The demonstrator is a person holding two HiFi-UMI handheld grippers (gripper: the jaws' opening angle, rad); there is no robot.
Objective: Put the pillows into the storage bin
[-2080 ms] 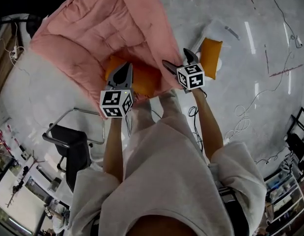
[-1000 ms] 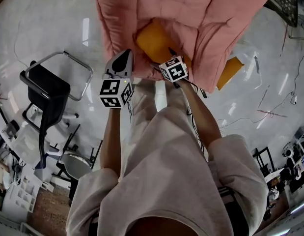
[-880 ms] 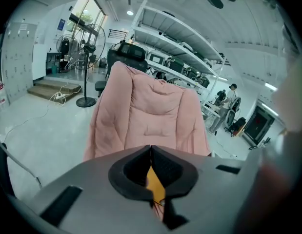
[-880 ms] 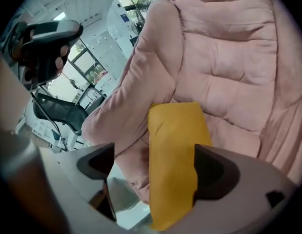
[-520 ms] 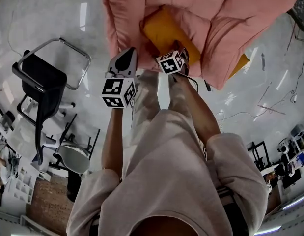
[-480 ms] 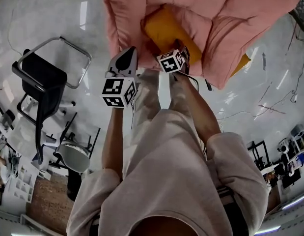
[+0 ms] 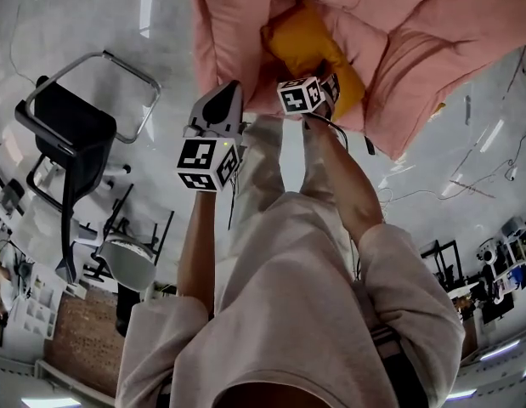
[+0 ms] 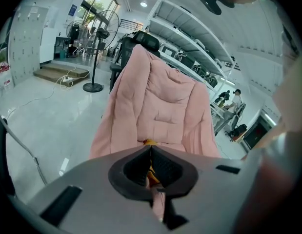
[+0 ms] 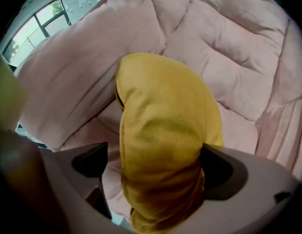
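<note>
Right gripper view: my right gripper (image 9: 155, 174) gapes wide round the yellow pillow (image 9: 165, 126), releasing it into the pink storage bin (image 9: 238, 48) that my left gripper (image 8: 151, 152) pinches. Next I'd back out cleanly.

Pillow (image 7: 303, 39) edge (probably) under quilt (image 7: 415, 45)

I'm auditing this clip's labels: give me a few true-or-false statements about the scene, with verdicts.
1. The yellow pillow sits between the right gripper's jaws. True.
2. Those jaws clamp it from both sides. False: they stand wide, with a gap beside one pad.
3. The left gripper is shut on fabric of the pink quilted bin. True.
4. The black chair stands at the person's right. False: it is at their left.
</note>
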